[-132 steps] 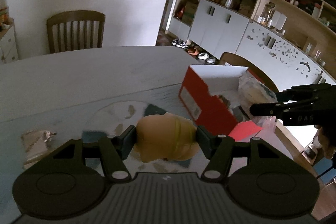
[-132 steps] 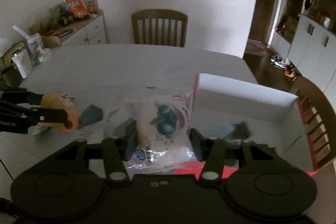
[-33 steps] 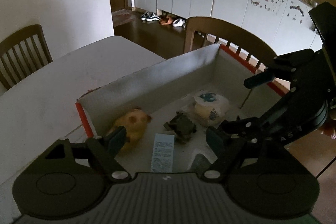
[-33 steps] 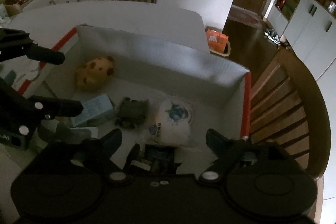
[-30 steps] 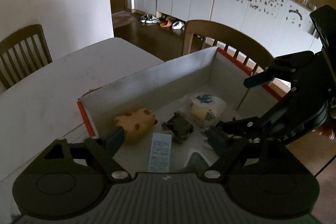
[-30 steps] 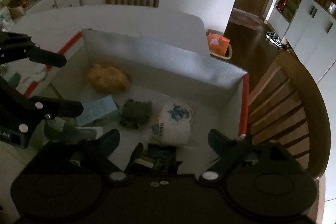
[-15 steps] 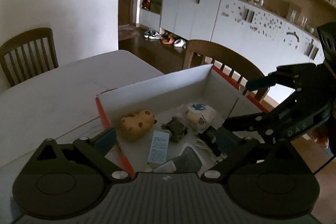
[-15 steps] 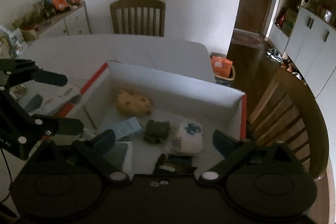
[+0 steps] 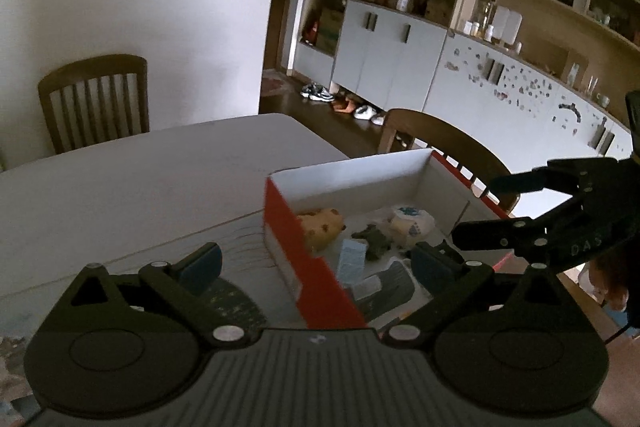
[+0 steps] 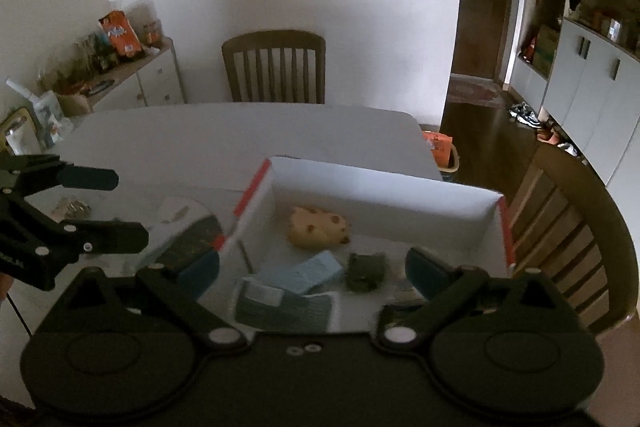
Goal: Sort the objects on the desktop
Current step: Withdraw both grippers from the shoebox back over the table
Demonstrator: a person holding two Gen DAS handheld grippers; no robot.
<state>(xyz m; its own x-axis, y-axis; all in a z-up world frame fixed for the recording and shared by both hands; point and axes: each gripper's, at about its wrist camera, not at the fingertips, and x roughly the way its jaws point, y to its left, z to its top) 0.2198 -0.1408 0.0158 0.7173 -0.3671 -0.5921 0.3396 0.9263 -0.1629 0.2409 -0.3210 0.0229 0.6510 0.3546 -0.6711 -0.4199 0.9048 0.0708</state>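
A red shoebox [image 9: 280, 223] with white inner walls [image 10: 380, 195] sits on the table. In it lie a yellow spotted plush [image 9: 322, 227] [image 10: 318, 227], a light blue packet [image 9: 351, 259] [image 10: 304, 273], a dark green lump [image 9: 374, 237] [image 10: 366, 271] and a white bag with a blue print [image 9: 412, 221]. My left gripper [image 9: 316, 263] is open and empty, straddling the box's near red wall. My right gripper [image 10: 312, 269] is open and empty above the box. Each gripper shows in the other's view: the right one [image 9: 540, 207] and the left one [image 10: 80, 207].
The white table [image 9: 140, 179] stretches behind the box. Wooden chairs stand at its far side [image 10: 274, 67] and right side [image 10: 568, 239]. A patterned mat [image 10: 192, 231] and a small wrapper [image 10: 74, 207] lie left of the box. Cabinets and shelves line the right wall [image 9: 400, 67].
Both grippers have let go of their items, which now lie in the box. Over the last second both have pulled back and up, away from the box, jaws open.
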